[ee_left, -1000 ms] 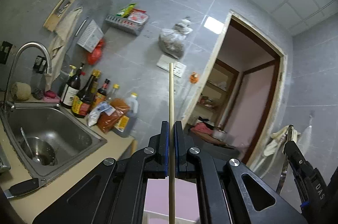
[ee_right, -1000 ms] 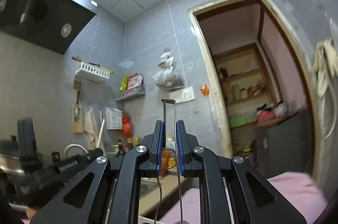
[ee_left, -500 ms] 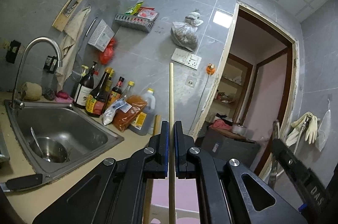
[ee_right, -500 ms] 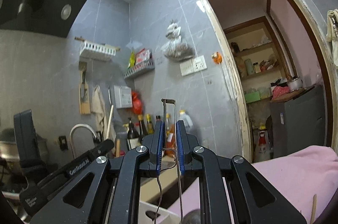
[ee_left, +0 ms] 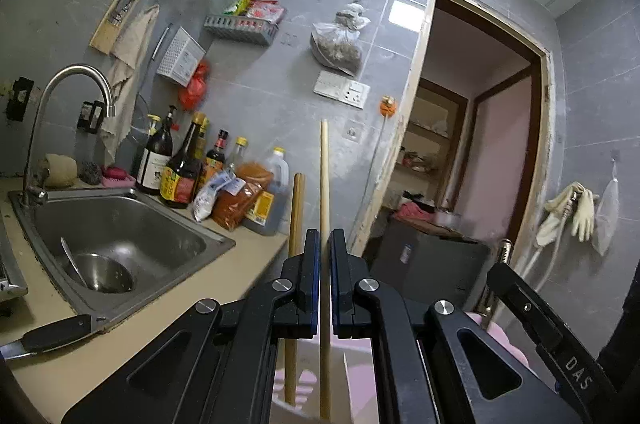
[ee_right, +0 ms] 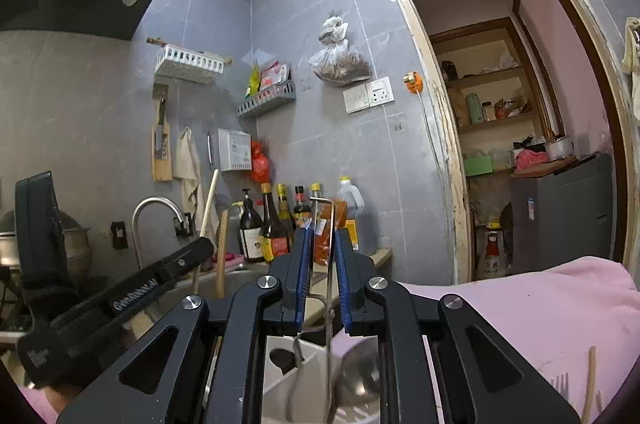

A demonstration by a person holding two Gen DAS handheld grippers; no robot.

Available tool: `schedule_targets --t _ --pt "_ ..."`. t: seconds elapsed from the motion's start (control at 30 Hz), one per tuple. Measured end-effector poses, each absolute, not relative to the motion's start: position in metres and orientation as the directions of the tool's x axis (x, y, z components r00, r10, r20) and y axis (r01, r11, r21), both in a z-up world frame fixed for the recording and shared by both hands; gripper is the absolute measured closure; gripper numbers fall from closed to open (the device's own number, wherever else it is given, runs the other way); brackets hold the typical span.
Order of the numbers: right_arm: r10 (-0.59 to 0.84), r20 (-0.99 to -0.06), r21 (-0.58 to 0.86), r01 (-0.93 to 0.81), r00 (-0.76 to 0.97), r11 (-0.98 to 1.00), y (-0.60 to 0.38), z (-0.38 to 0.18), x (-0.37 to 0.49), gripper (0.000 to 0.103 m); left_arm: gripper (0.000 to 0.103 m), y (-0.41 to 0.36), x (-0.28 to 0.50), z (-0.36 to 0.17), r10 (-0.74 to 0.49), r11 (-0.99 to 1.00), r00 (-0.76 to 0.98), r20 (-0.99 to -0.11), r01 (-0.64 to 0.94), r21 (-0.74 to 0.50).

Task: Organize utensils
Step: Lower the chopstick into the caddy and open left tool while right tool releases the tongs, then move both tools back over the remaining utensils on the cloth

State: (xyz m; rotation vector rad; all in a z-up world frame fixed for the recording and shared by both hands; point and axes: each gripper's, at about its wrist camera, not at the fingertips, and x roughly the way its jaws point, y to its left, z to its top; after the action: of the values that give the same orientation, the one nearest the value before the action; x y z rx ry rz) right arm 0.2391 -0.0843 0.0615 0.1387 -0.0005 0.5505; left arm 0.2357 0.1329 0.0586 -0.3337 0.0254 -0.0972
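The left gripper is clamped on an upright wooden chopstick, and the right gripper pinches a wire-handled ladle, both apparently held vertical to slot into the white utensil holder below, near the sink.

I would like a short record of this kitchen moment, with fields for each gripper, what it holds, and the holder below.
left gripper: shut on wooden chopstick, upright
right gripper: shut on wire-handled metal utensil, upright
white holder: below the right gripper
second wooden stick: stands beside the held chopstick
sink: left, with a metal bowl in it
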Motion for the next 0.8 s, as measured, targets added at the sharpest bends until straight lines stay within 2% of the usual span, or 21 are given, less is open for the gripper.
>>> schedule_targets --t 0.27,0.37,0.43,0.57,0.6,0.63,0.67,0.73,0.8 --pt "0.529 0.017 0.106 -0.528 0.848 0.843 -0.087 0.062 0.228 0.084 0.097 0.126 0.229 0.052 -0.176 0.946 0.982 -0.071 0.149 -0.287" --pt "0.526 0.027 0.108 -0.525 0.85 0.844 -0.093 0.066 0.222 0.08 0.09 0.124 0.222 0.054 -0.194 0.941 0.979 -0.065 0.167 -0.293" --pt "0.52 0.035 0.107 -0.521 0.853 0.847 -0.099 0.07 0.218 0.077 0.075 0.123 0.217 0.058 -0.207 0.937 0.977 -0.056 0.182 -0.299" --pt "0.488 0.042 0.076 -0.49 0.872 0.869 -0.115 0.078 0.205 0.069 0.068 0.116 0.206 0.068 -0.252 0.925 0.967 -0.038 0.229 -0.303" --pt "0.48 0.044 0.068 -0.482 0.876 0.874 -0.123 0.08 0.201 0.067 0.062 0.113 0.203 0.07 -0.262 0.924 0.964 -0.04 0.238 -0.301" --pt "0.47 0.045 0.061 -0.472 0.881 0.879 -0.129 0.082 0.198 0.058 0.052 0.108 0.201 0.073 -0.274 0.922 0.961 -0.041 0.25 -0.297" --pt "0.461 0.045 0.057 -0.463 0.886 0.885 -0.133 0.083 0.195 0.05 0.047 0.105 0.198 0.075 -0.287 0.918 0.957 -0.038 0.264 -0.295" --pt "0.437 0.05 0.052 -0.44 0.898 0.897 -0.15 0.086 0.186 0.048 0.036 0.095 0.191 0.08 -0.318 0.911 0.948 -0.023 0.299 -0.283" --pt "0.405 0.045 0.036 -0.407 0.913 0.913 -0.165 0.088 0.178 0.038 0.027 0.083 0.186 0.083 -0.334 0.913 0.942 -0.022 0.318 -0.257"
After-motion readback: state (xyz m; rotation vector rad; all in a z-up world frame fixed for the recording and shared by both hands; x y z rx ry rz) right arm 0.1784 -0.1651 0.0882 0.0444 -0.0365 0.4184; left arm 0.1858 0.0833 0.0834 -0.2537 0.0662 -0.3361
